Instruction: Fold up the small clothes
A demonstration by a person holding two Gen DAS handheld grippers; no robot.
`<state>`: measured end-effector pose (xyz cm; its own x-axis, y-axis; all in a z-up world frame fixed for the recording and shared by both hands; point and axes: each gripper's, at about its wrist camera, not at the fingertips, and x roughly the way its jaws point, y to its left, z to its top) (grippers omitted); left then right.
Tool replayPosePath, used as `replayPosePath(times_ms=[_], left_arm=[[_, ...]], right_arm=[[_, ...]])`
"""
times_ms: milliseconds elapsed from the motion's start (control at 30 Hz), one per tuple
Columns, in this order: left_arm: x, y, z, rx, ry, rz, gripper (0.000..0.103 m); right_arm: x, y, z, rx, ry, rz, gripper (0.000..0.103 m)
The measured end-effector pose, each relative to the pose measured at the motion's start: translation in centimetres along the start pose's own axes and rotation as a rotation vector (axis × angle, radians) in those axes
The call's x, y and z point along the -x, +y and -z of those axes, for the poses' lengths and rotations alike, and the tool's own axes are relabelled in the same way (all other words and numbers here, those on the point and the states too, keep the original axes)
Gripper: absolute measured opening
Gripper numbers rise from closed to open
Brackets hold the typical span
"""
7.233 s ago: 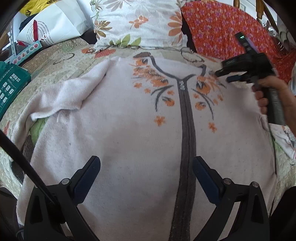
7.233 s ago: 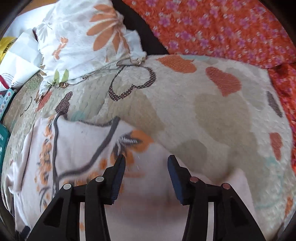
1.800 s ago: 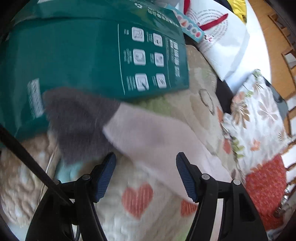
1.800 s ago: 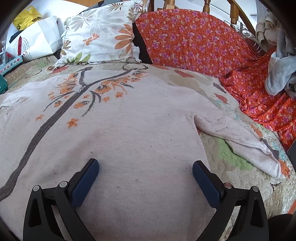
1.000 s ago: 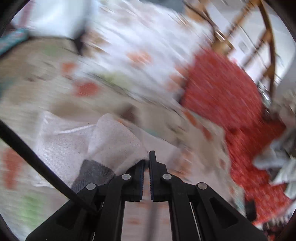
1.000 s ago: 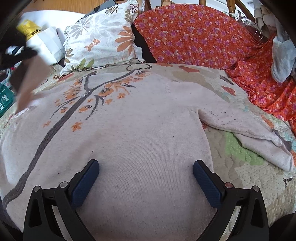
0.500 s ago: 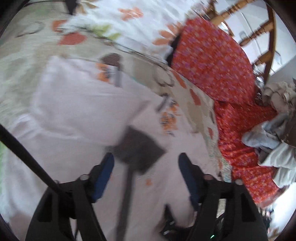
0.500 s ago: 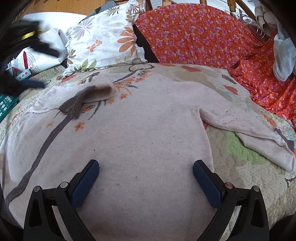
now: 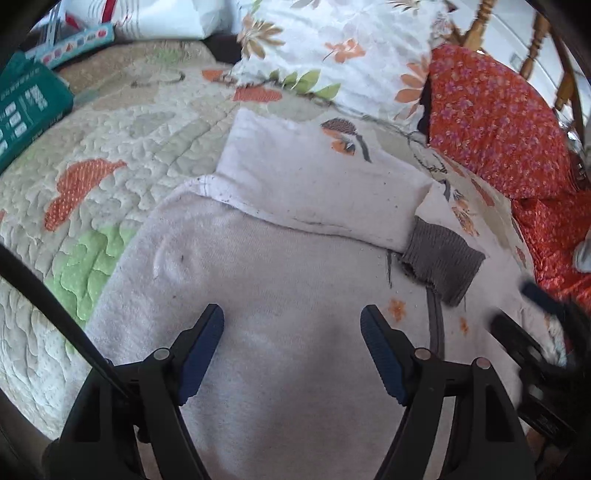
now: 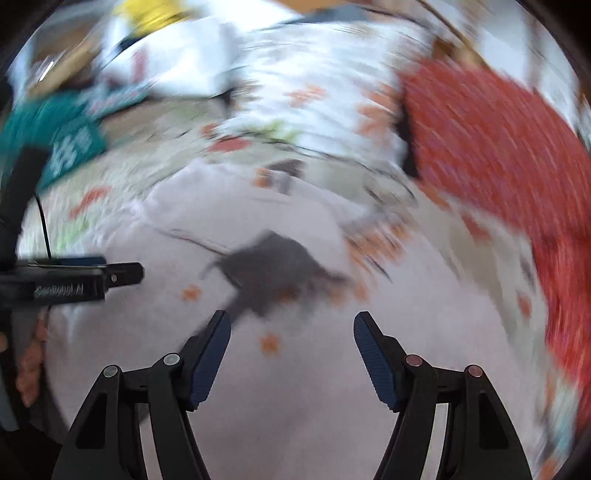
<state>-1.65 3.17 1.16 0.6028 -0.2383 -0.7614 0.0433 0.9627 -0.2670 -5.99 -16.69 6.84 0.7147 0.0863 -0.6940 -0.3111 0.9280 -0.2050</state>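
1. Two tools in view, both over a pale pink sweater (image 9: 295, 280) spread on a quilted bed (image 9: 122, 147).
2. Far left: green package (image 9: 26, 107) at the bed's edge, white bag (image 9: 159, 18) behind it. Right wrist view shows the same package (image 10: 62, 136), blurred.
3. Left tool (image 9: 291, 350): jaws wide apart, nothing between them, blue pads hovering over plain sweater fabric. Contact with the cloth cannot be told.
4. Sweater's left sleeve (image 9: 317, 184) is folded across the chest, lying flat on the body of the garment. Its grey cuff (image 9: 439, 266) rests near the dark centre stripe (image 9: 436, 317) and small orange flower print.
5. Right tool (image 10: 291, 354): jaws have just been closing but stand fairly wide, nothing between them. In the right wrist view the grey cuff (image 10: 273, 273) lies just beyond the fingertips, not touched. Heavy motion blur in this view.
6. Right tool also shows at the right edge of the left wrist view (image 9: 532, 325), blurred, above the sweater.
7. Left tool seen side-on at the left edge of the right wrist view (image 10: 122, 275), with the person's hand (image 10: 29, 362) below it.
8. Behind the sweater: floral pillow (image 9: 332, 48), then an orange flowered cloth (image 9: 491, 122) to the right, wooden chair (image 9: 532, 44) behind.
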Motion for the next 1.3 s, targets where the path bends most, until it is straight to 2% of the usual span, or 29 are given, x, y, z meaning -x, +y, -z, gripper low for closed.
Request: replayPosePath(times_ms=[100,133,167,200,233,367,467,600,767,867,967,1000,1033,1200,1267,1300], left_arm=[[-0.1,-0.5,0.1,-0.019,-0.007,0.0,0.078],[-0.2,-0.4,0.1,-0.017,-0.009,0.002,0.079],[-0.2,-0.4,0.1,-0.015,-0.013,0.002,0.079],[-0.3,-0.4,0.1,-0.015,-0.016,0.002,0.079],[-0.3,-0.4,0.1,-0.018,-0.017,0.002,0.08],[-0.4,-0.4,0.2,-0.019,-0.022,0.01,0.083],[-0.5,-0.4,0.1,-0.006,-0.025,0.015,0.084],[-0.5,-0.5,0.1,-0.005,-0.026,0.015,0.084],[-0.5,-0.9,0.3,-0.031,-0.028,-0.012,0.084],[-0.6,-1.4,0.5,-0.063,-0.027,-0.04,0.084],[-0.7,-1.6,0.6,-0.081,-0.026,-0.057,0.085],[-0.8,-1.7,0.6,-0.085,-0.025,-0.061,0.085],[-0.8,-1.8,0.6,-0.088,-0.025,-0.064,0.085],[-1.0,-1.9,0.6,-0.089,-0.021,-0.07,0.088],[-1.0,-2.1,0.7,-0.096,-0.022,-0.078,0.089],[-1.1,-2.3,0.8,-0.105,-0.022,-0.088,0.089]], right_arm=[[-3.8,2.7,-1.7,0.125,0.042,0.0,0.071],[-4.9,2.9,-2.1,0.137,0.058,-0.002,0.063],[-6.0,3.1,-2.3,0.152,0.08,0.005,0.049],[-7.2,3.0,-2.4,0.16,0.115,0.013,0.008],[-7.9,2.5,-2.6,0.136,0.152,-0.005,0.002],[-5.2,-2.5,-3.8,-0.109,0.1,-0.049,0.002],[-2.8,-7.7,-3.8,-0.287,0.062,-0.025,0.002],[-2.7,-14.6,-1.9,-0.496,0.094,0.017,0.002],[-4.5,-21.3,3.1,-0.701,0.221,0.12,0.004],[-2.3,-24.3,5.3,-0.768,0.201,0.146,0.006],[2.1,-27.2,8.2,-0.848,0.17,0.109,0.025],[3.9,-28.2,9.5,-0.887,0.159,0.09,0.037],[5.9,-29.4,11.1,-0.936,0.151,0.076,0.041],[12.7,-33.0,18.7,-1.156,0.157,0.076,0.042],[14.2,-33.7,22.0,-1.27,0.152,0.03,0.044],[14.8,-33.8,23.8,-1.344,0.137,-0.022,0.046]])
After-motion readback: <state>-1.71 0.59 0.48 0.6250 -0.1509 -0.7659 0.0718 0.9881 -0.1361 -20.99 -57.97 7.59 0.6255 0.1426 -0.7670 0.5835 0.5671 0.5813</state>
